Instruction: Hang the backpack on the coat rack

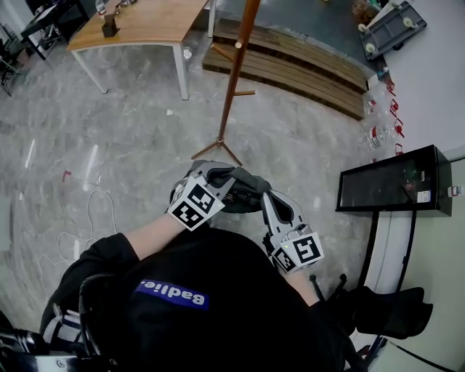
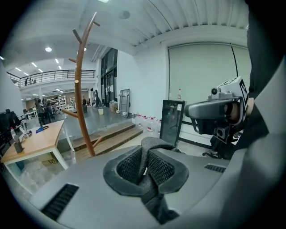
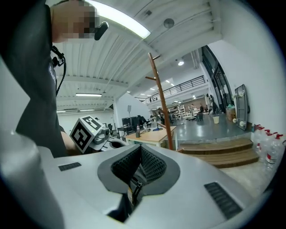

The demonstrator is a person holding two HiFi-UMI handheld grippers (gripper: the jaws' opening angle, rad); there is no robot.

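Observation:
A dark grey padded part of the backpack point(image 1: 243, 190) is bunched between my two grippers, close in front of my body; the rest of the bag is hidden. In the left gripper view, my left gripper point(image 2: 145, 167) is shut on a grey strap point(image 2: 152, 145) that loops up out of its jaws. My right gripper point(image 3: 138, 169) is shut on a dark strap with a small buckle point(image 3: 134, 187). Both grippers show in the head view, left point(image 1: 231, 182) and right point(image 1: 266, 202), nearly touching. The wooden coat rack point(image 1: 232, 73) stands ahead on the floor, its pegs point(image 2: 82, 42) higher than the grippers.
A wooden table point(image 1: 145, 22) stands at the back left, and low wooden steps point(image 1: 290, 65) lie behind the rack. A black glass cabinet point(image 1: 392, 182) and water bottles point(image 1: 381, 131) are on the right. A white cable point(image 1: 87, 218) lies on the floor at left.

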